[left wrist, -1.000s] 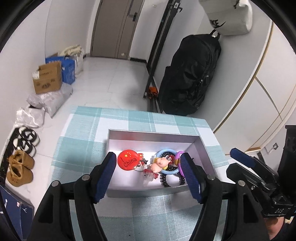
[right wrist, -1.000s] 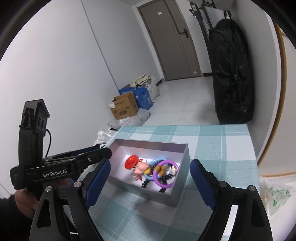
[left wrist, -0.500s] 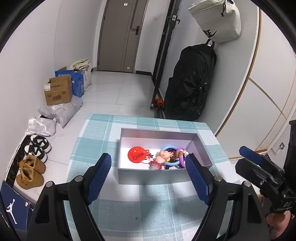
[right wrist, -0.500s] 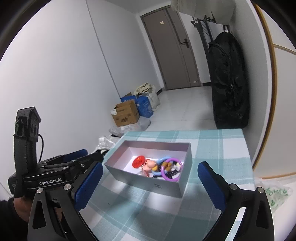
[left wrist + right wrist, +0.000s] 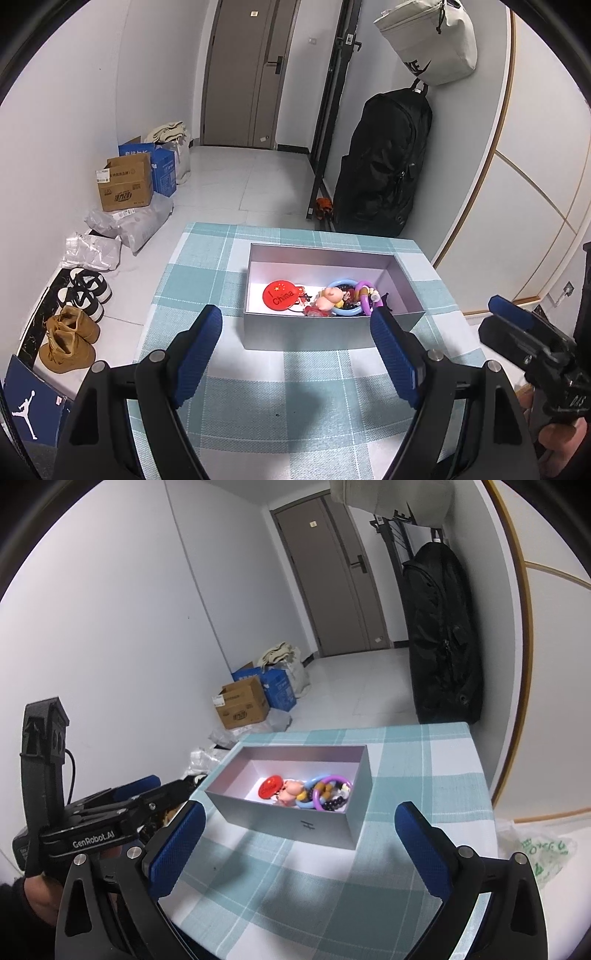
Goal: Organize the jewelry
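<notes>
A silver open box (image 5: 317,334) stands on the teal checked tablecloth (image 5: 295,398); it also shows in the right wrist view (image 5: 295,825). Inside lie a red round badge (image 5: 279,297), a pink pig figure (image 5: 330,295), a blue ring (image 5: 343,312), a purple ring (image 5: 364,299) and dark beads (image 5: 334,803). My left gripper (image 5: 295,350) is open and empty, held back from the box's near wall. My right gripper (image 5: 299,845) is open and empty, also short of the box. Each gripper shows at the edge of the other's view.
The table's left edge drops to a floor with shoes (image 5: 70,317), plastic bags (image 5: 125,225) and cardboard boxes (image 5: 125,184). A black backpack (image 5: 384,166) hangs by the right wall. A plastic bag (image 5: 543,853) lies right of the table.
Both grippers have pulled back and up from the box; it now looks smaller and farther away. The items in the box have not moved.
</notes>
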Demonstrator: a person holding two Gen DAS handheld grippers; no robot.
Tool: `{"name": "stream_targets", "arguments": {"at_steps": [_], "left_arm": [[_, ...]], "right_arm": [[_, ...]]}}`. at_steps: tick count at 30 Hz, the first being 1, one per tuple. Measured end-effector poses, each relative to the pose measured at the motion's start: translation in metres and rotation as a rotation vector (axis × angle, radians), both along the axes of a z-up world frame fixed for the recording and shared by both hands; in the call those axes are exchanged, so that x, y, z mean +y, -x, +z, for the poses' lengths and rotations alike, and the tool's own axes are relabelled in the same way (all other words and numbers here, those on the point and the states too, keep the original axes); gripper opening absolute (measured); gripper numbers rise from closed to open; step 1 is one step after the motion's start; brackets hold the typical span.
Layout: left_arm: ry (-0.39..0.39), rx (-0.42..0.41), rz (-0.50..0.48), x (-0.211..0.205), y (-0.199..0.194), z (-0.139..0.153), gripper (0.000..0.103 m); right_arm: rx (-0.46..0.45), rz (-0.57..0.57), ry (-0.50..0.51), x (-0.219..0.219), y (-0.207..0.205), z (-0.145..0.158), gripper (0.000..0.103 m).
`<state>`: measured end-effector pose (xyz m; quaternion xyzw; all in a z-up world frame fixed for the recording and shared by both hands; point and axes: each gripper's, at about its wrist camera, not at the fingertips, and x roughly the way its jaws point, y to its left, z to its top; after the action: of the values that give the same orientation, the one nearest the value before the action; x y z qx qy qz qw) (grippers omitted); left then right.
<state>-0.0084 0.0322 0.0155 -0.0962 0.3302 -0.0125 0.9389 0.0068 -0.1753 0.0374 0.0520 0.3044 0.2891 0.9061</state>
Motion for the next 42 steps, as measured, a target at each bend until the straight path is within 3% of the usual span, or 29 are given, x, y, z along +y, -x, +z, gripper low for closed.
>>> {"name": "stream_targets", "arguments": {"at_steps": [10,42], "left_arm": [[-0.038,-0.008,-0.004,-0.0076,0.0038,0.0000,0.079],[-0.033,-0.005,0.019,-0.0058,0.0038,0.0008,0.079]], "right_arm": [[0.003,-0.008,0.026,0.0012,0.0022,-0.0030,0.103],[0.002,-0.023,0.033,-0.0020,0.0027,-0.0028,0.103]]}}
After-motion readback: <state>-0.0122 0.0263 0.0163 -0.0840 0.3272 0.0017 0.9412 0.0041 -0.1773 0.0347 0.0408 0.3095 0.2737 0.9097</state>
